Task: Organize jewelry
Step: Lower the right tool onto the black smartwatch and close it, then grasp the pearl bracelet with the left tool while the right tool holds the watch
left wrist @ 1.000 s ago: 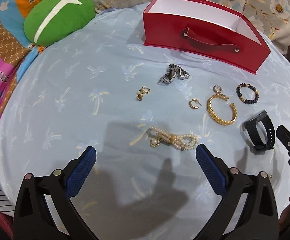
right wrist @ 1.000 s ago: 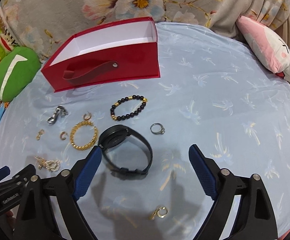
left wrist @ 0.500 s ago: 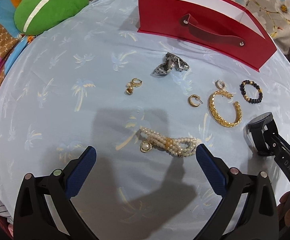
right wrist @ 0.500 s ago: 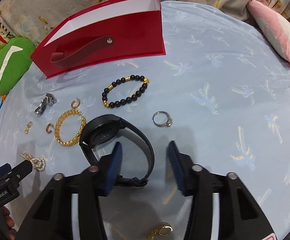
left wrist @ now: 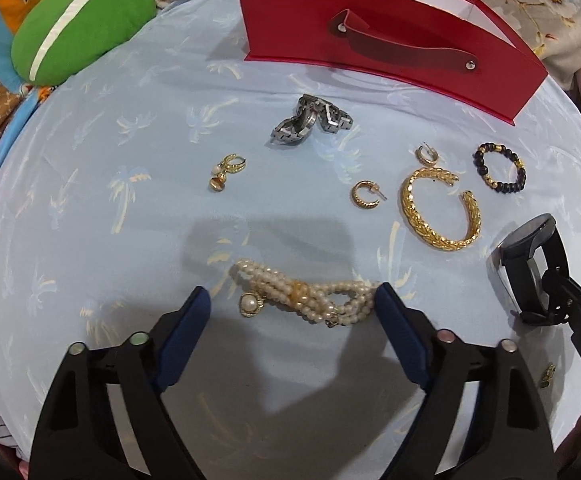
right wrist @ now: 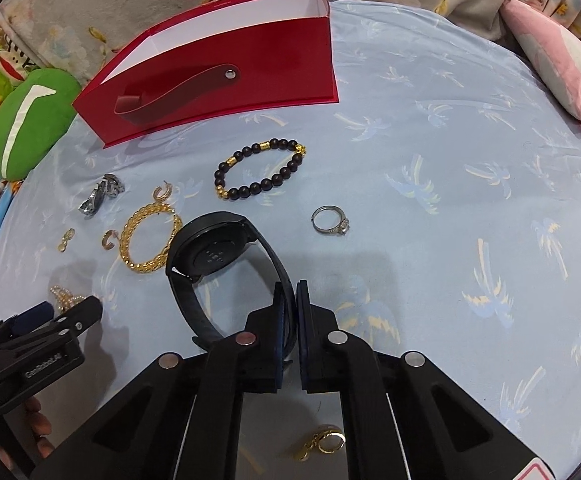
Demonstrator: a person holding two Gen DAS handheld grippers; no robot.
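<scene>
Right gripper [right wrist: 293, 300] jaws clamp the black watch [right wrist: 218, 256] strap; left gripper [left wrist: 292, 308] jaws—closing, still apart—straddle the pearl bracelet [left wrist: 306, 294], lengthwise between them.

We see a light-blue palm-print sheet [left wrist: 90, 208] spread as the work surface | a green cushion with a white stripe [left wrist: 78, 24] at its far left edge | a pink plush pillow [right wrist: 562, 60] far right | a floral bedcover [right wrist: 90, 12] behind.
</scene>
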